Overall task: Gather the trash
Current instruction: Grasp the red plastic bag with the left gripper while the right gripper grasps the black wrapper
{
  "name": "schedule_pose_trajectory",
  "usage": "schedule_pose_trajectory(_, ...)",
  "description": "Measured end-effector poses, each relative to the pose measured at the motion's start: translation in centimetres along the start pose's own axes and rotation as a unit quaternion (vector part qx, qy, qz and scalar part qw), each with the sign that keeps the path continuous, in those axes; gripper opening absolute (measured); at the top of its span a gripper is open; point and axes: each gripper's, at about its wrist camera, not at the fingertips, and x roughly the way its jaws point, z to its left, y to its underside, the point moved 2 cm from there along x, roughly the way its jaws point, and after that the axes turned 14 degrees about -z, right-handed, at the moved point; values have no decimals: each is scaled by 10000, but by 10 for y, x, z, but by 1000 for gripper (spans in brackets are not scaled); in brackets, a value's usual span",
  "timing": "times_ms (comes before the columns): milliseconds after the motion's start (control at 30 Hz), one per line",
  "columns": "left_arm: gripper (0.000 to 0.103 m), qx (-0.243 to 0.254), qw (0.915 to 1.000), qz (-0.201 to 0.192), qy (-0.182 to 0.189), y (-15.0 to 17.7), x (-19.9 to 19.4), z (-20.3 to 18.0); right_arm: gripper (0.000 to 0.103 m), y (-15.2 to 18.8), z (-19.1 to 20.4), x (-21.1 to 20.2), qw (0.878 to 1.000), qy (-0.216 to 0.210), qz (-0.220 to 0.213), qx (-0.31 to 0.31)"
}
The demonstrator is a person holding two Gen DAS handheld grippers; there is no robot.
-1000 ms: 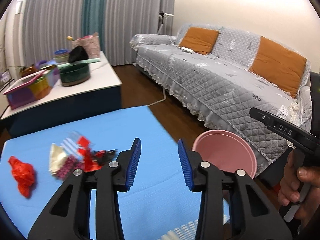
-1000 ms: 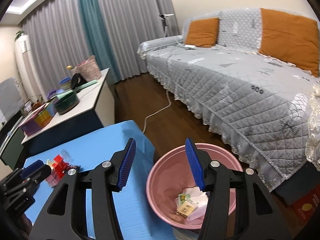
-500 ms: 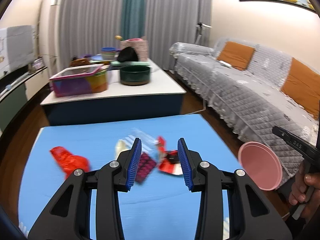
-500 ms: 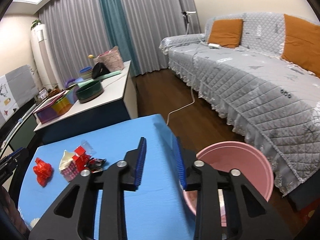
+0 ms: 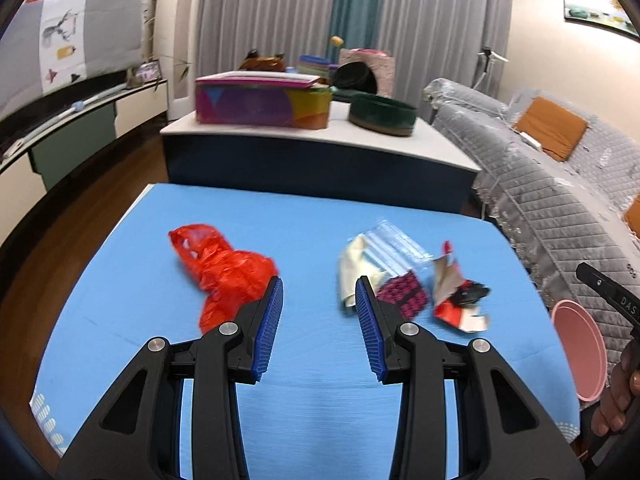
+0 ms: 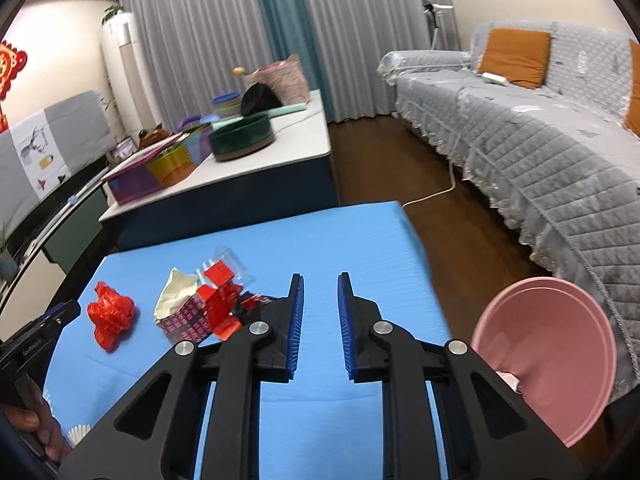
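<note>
Left gripper's finger point(image 5: 269, 320) is covering part of the red plastic bag point(image 5: 228, 266); pink bin point(image 5: 578, 354) contents hidden; wrapper pile point(image 5: 404, 276) is blurring.

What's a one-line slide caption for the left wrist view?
Open left gripper above blue table, between red plastic bag and wrapper pile; pink bin at right.

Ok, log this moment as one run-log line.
left gripper: open, empty, above table | right gripper: open, empty | red bag, wrappers: on table | pink bin: right
</note>
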Motion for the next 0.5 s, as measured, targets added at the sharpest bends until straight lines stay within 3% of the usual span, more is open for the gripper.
schedule_pose_trajectory(133, 38, -15, 9996, 44, -276, 3, 12, 13, 19, 10, 13, 19, 9998, -100, 158, -65)
schedule_pose_trajectory(267, 53, -211, 9978, 203, -603, 6, 28, 29, 19, 19, 22, 36, 9993, -186, 299, -96)
schedule_pose_trajectory(500, 55, -667, 9919, 543, -940, 14, 51, 55, 26, 33, 32, 64, 9980, -318, 547, -60)
